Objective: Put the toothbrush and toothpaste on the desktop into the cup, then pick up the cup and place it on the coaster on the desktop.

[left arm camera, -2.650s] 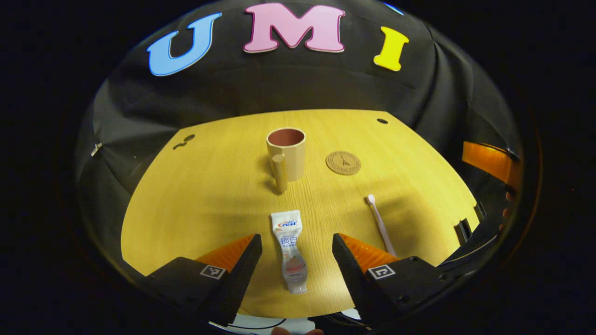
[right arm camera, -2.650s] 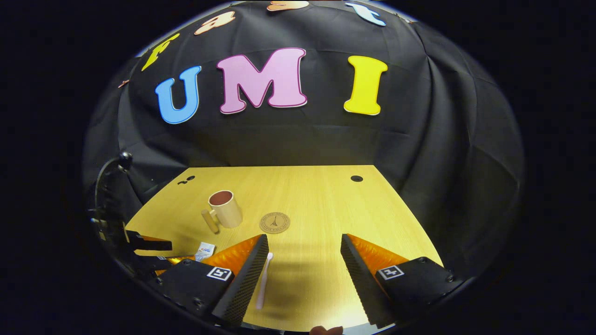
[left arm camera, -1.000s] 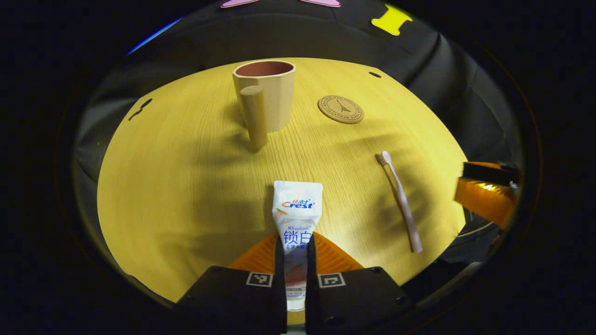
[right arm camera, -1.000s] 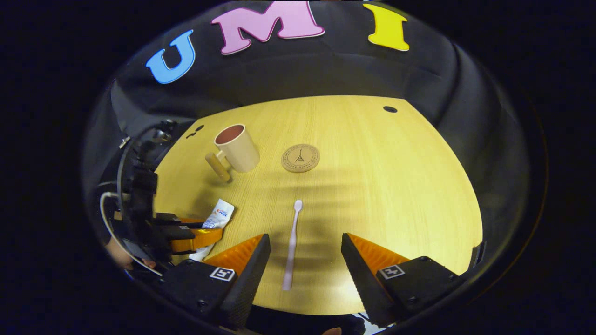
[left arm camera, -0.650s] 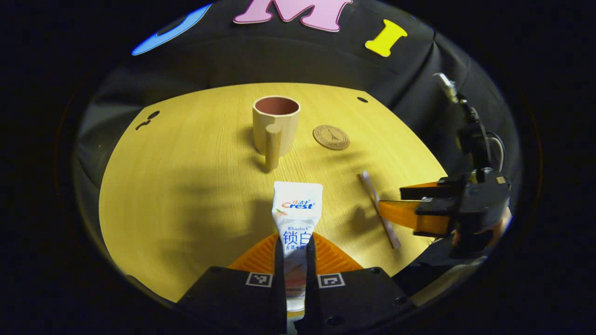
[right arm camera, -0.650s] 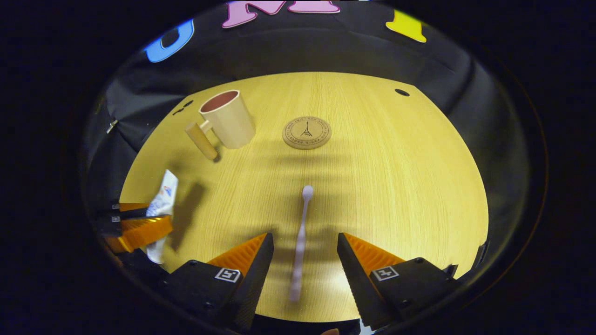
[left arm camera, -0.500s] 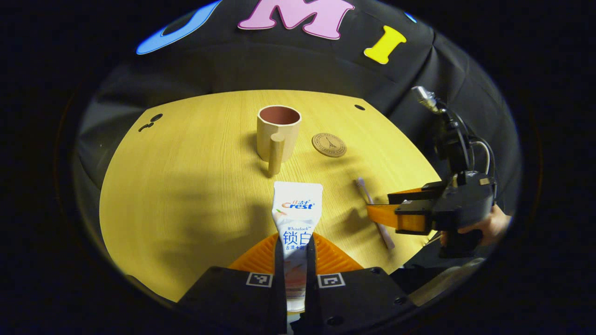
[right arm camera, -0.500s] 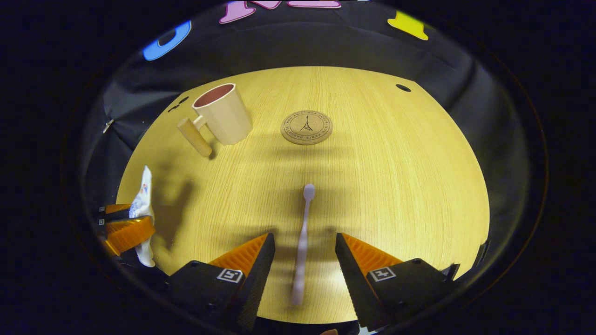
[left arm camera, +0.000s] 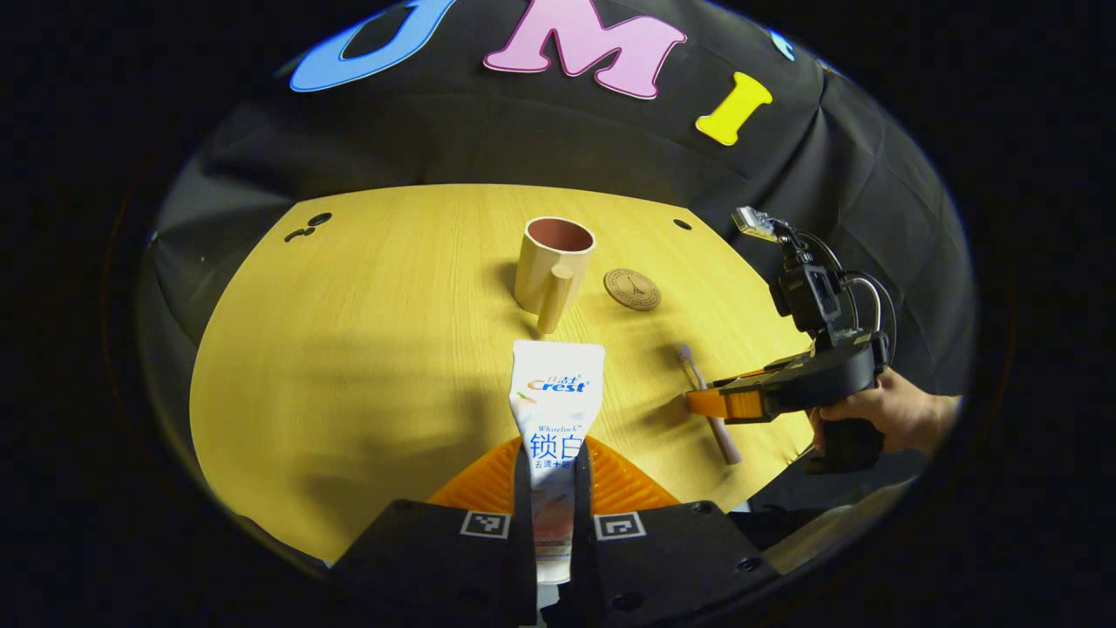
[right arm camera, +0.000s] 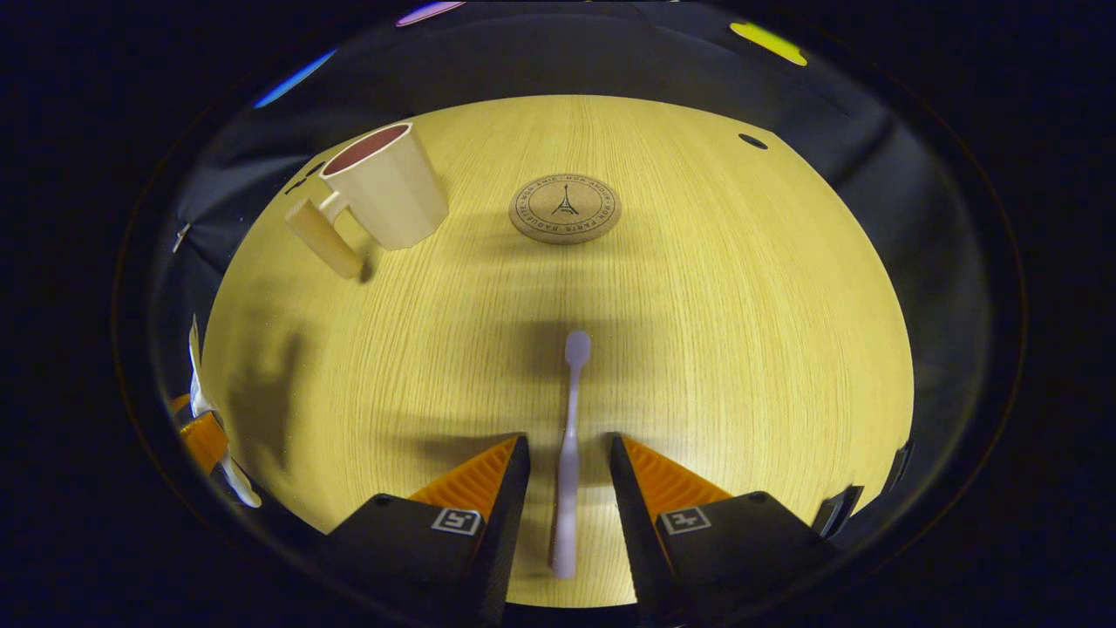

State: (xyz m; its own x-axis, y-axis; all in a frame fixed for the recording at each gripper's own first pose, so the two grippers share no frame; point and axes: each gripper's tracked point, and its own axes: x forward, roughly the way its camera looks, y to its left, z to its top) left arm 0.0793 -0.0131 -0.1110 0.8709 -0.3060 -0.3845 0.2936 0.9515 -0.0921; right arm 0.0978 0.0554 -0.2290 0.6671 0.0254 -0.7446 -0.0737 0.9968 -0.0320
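Nothing is in the cup [left arm camera: 553, 264] yet: in the left gripper view, the left gripper [left arm camera: 553, 467] at bottom centre is clamped on the toothpaste [left arm camera: 554, 408], held up off the desk [left arm camera: 349, 349], while the cup stands empty at upper centre with the bare coaster [left arm camera: 632, 289] just right of it, and at right a hand [left arm camera: 885, 417] brings the right gripper [left arm camera: 711, 403] down at the toothbrush [left arm camera: 708, 406]. In the right gripper view, the right gripper [right arm camera: 568, 462] at bottom centre has its jaws narrowly parted around the toothbrush handle, not touching it, with the brush flat on the desk, the cup at upper left and the coaster at upper centre. Both drops into the cup and its move to the coaster remain, I judge.
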